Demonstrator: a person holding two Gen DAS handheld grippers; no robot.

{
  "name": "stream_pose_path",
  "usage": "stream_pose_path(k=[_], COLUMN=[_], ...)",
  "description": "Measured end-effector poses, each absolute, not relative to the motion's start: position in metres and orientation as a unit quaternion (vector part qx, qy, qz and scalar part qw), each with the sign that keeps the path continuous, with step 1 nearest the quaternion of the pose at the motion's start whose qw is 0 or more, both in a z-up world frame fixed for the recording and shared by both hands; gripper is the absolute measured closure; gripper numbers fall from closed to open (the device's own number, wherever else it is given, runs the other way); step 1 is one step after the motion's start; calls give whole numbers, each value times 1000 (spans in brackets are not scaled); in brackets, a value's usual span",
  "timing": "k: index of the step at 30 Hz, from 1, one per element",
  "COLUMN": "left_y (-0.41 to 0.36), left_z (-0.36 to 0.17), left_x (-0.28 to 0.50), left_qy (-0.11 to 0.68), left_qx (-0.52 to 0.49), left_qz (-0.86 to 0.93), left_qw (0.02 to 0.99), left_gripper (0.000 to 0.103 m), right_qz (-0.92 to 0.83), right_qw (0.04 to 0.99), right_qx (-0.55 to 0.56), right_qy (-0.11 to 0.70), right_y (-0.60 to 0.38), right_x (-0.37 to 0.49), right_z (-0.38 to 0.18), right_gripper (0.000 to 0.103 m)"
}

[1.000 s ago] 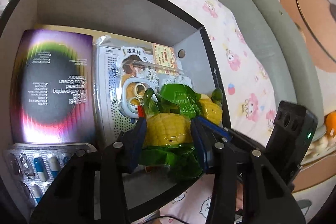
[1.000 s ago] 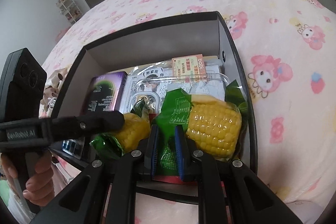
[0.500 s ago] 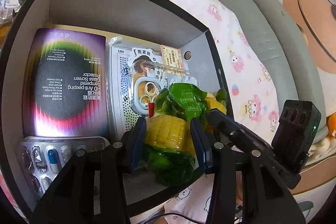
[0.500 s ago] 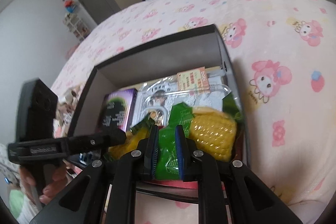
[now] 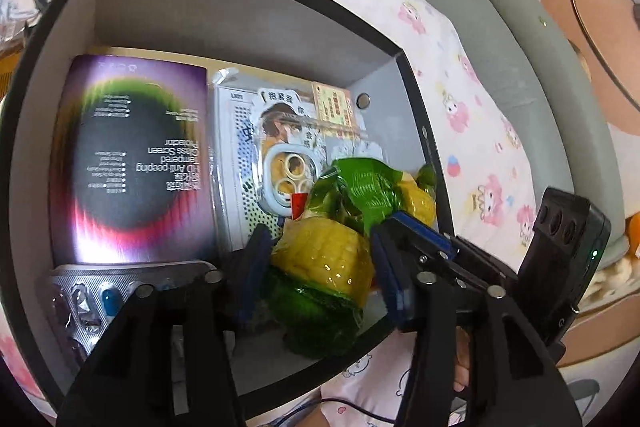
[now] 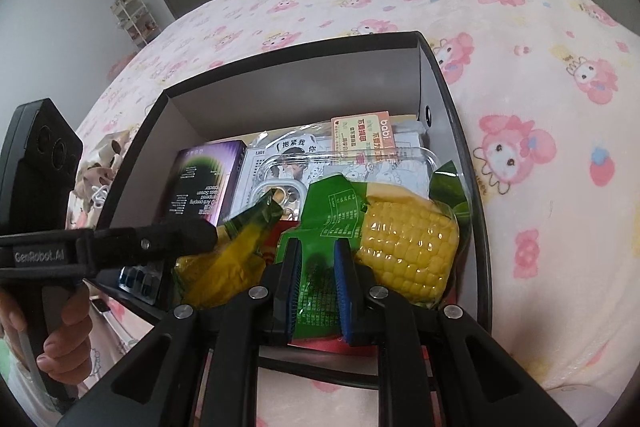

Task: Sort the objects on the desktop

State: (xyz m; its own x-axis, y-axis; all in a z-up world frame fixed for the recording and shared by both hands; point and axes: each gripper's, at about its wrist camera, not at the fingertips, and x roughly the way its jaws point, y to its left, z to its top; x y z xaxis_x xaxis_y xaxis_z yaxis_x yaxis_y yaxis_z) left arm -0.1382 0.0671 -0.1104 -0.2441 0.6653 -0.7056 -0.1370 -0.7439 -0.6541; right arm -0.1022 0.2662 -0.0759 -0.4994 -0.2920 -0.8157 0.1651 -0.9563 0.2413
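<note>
While you hold both tools over pink cartoon-print bedspread [image 6: 560, 75], one black open-top cardboard box [image 5: 240, 27] sits on it. Inside: one purple screen-protector booklet [image 5: 132, 163], one clear-packaged phone case [image 5: 288, 163], one silver blister pack of blue-white capsules [image 5: 92, 299]. Two vacuum-packed yellow corn cobs in green wrap: your left gripper [image 5: 320, 267] pinches near cob [image 5: 324, 259] across kernels; your right gripper [image 6: 318, 283] is pressed onto green wrap of far cob [image 6: 408, 251], at box's right wall.
</note>
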Motion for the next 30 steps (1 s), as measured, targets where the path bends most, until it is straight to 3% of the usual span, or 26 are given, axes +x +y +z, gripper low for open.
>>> stream_pose_path(k=[9, 12, 15, 30], left_y=[68, 66, 67, 53], left_z=[-91, -74, -57, -17], left_x=[-130, -119, -106, -49], left_qy=[-205, -184, -160, -95], left_qx=[-538, -517, -498, -457], left_qz=[779, 800, 818, 857], left_qw=[250, 242, 239, 218], left_gripper=[45, 44, 41, 33], right_qz=[-883, -903, -911, -914], right_qw=[109, 76, 53, 29], right_qx=[456, 423, 408, 394], right_qy=[-25, -25, -18, -95], right_y=[257, 258, 255, 237], right_x=[-91, -82, -74, -36], right_z=[-68, -53, -41, -3], right_gripper=[84, 69, 67, 53])
